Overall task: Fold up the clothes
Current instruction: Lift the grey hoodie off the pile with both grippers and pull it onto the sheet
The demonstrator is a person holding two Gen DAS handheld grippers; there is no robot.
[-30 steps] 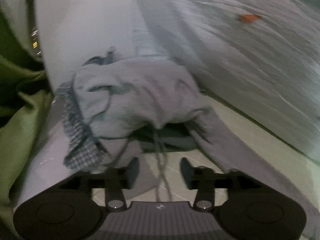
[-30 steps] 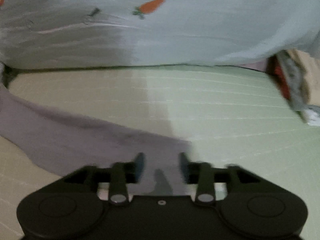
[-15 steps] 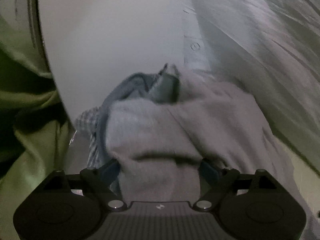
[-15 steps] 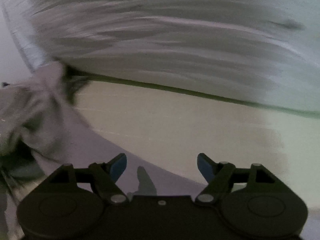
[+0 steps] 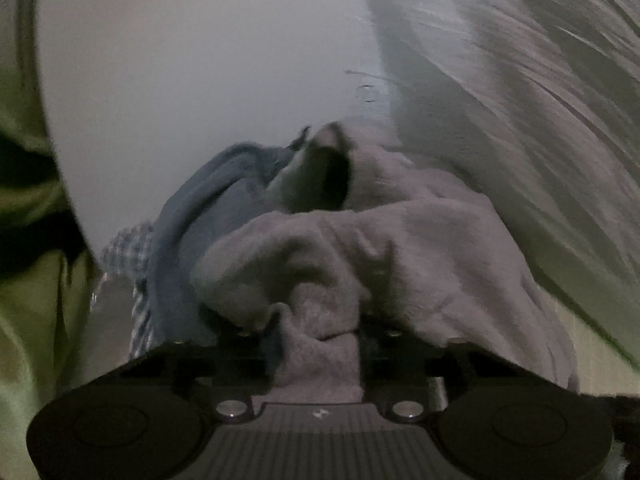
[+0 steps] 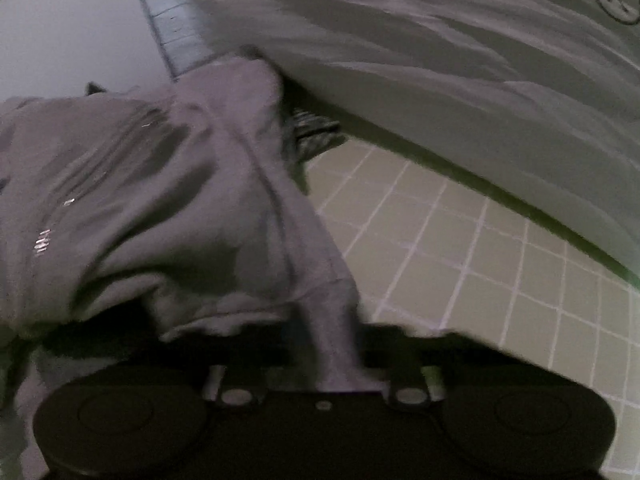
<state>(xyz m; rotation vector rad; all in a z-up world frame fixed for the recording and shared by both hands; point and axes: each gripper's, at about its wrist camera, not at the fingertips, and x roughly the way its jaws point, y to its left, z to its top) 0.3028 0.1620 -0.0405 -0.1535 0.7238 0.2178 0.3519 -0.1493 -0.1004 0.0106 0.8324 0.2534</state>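
Note:
A crumpled grey garment [image 5: 360, 248] fills the lower middle of the left wrist view. My left gripper [image 5: 320, 344] is shut on a bunched fold of it, and the cloth hides the fingertips. Under it lie a blue piece of clothing [image 5: 200, 216] and a blue-white checked cloth [image 5: 128, 248]. In the right wrist view the same grey garment [image 6: 152, 200] spreads over the left half. My right gripper [image 6: 332, 344] is shut on a narrow pinched strip of it, its fingers buried in the fabric.
A pale quilted mat [image 6: 480, 248] with a white grid lies at the right. Behind it rises a rumpled light blanket [image 6: 440, 48]. A white wall [image 5: 180, 80] stands behind the clothes pile, and green fabric [image 5: 28, 280] hangs at the far left.
Both grippers stood open half a second ago and have closed on the grey garment. The left pushed into the pile; the right swung left to reach the cloth.

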